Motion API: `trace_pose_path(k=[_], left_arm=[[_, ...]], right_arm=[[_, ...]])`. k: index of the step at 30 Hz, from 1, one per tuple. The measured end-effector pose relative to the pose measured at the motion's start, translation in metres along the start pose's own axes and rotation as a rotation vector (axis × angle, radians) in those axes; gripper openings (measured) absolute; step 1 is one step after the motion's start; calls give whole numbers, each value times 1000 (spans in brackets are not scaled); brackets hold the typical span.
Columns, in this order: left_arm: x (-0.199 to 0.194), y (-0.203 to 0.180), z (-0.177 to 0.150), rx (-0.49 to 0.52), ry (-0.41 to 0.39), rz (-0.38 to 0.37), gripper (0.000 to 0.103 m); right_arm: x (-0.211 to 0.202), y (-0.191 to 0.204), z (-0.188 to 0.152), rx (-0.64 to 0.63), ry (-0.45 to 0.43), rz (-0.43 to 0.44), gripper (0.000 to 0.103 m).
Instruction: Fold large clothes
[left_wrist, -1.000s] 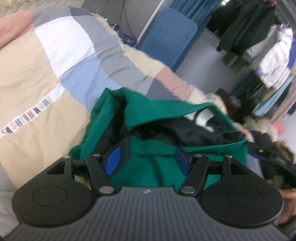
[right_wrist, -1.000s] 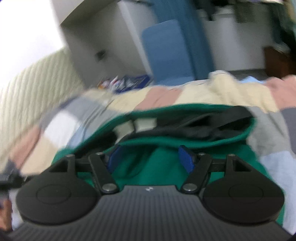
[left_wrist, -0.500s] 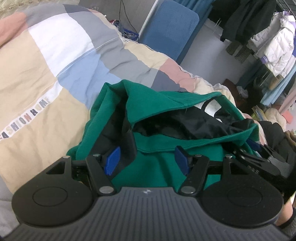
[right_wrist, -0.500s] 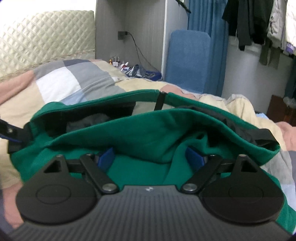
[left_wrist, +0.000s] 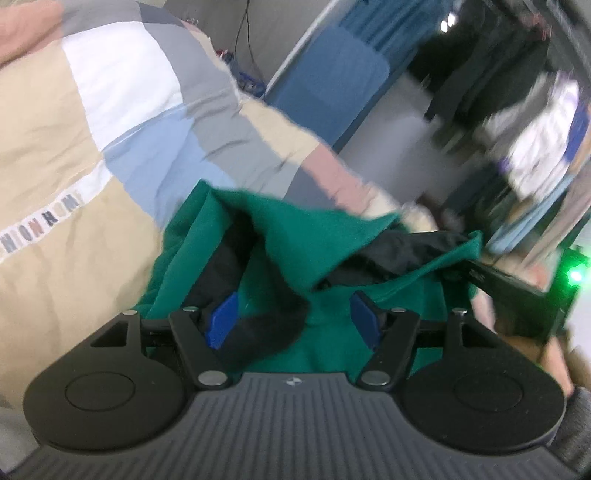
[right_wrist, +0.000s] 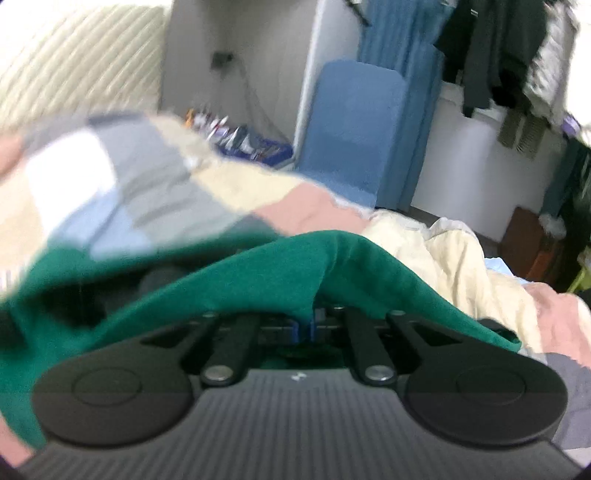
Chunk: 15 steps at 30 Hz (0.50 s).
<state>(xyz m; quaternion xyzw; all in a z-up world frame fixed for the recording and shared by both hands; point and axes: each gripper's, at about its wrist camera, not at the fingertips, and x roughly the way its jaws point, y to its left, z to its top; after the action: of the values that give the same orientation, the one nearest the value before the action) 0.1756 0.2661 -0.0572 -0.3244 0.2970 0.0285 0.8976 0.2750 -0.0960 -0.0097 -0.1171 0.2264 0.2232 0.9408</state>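
1. Left wrist view: the green garment (left_wrist: 332, 236) lies bunched on the patchwork quilt (left_wrist: 110, 147), its long axis running from 9 to 3 o'clock (black lining showing). The left gripper (left_wrist: 291, 317) stands with jaws apart, cloth between them.
2. Right wrist view: the right gripper (right_wrist: 303, 326) is clamped together on a green garment (right_wrist: 277, 273) fold, its ridge rising toward 12 o'clock.

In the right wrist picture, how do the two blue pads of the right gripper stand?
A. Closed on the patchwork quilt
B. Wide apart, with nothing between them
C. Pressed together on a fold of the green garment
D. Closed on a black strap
C: the right gripper has its blue pads almost touching, and a ridge of the green garment runs down into the narrow gap between them.
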Motion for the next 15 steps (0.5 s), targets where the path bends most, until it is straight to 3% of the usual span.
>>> trace_pose_path(k=[5, 9, 12, 14, 15], left_arm=[[-1, -3, 5, 24, -46, -17, 75], [11, -5, 2, 66, -30, 12, 75], [21, -4, 1, 77, -13, 14, 75], [29, -2, 0, 88, -7, 23, 75], [32, -1, 0, 94, -2, 22, 75]], right_arm=[[32, -20, 48, 160, 8, 19, 8], [87, -25, 51, 283, 92, -11, 11], [125, -14, 38, 200, 146, -86, 22], [146, -14, 24, 206, 205, -87, 51], [155, -16, 18, 232, 232, -79, 56]])
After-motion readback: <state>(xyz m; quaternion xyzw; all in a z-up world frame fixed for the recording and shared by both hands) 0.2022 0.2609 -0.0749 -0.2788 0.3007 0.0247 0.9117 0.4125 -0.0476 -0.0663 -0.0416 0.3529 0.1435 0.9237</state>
